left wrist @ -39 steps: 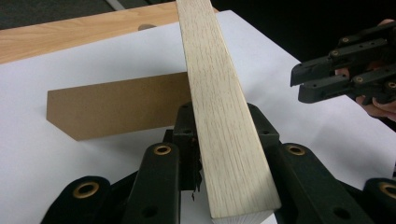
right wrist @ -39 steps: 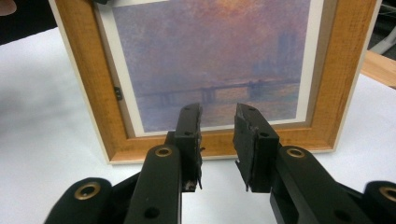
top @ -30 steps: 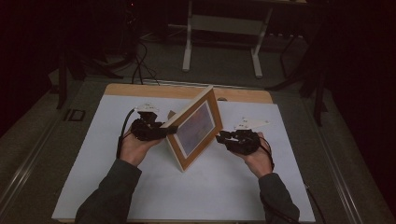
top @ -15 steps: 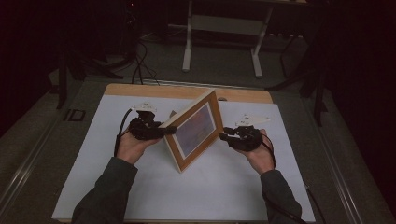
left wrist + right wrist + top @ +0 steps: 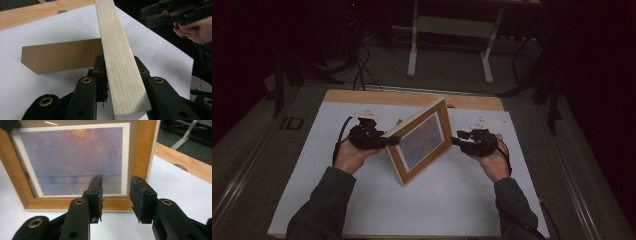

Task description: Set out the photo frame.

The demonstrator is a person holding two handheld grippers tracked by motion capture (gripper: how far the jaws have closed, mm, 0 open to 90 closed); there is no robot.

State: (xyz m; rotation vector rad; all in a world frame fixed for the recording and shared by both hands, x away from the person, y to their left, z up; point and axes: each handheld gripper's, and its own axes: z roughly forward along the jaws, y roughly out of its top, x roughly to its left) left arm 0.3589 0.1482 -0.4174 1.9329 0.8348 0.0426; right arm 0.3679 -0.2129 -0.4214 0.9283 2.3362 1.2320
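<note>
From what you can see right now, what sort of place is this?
Probably a lab or workshop set up for recording: a table under white sheet, cables on the floor, a metal stand behind, and a picture frame being handled.

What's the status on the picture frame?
Left gripper clamped on picture frame edge. Right gripper just opened, fingers off. Frame propped on its back stand. Nothing in the way.

Black claw (image 5: 115, 195) jaws, brass rivets, grey sleeves (image 5: 319, 205).

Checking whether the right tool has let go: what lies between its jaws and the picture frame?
Nothing: the right tool has just been opening, its jaws empty, with bare gap before the picture frame, seen in the right gripper view.
</note>
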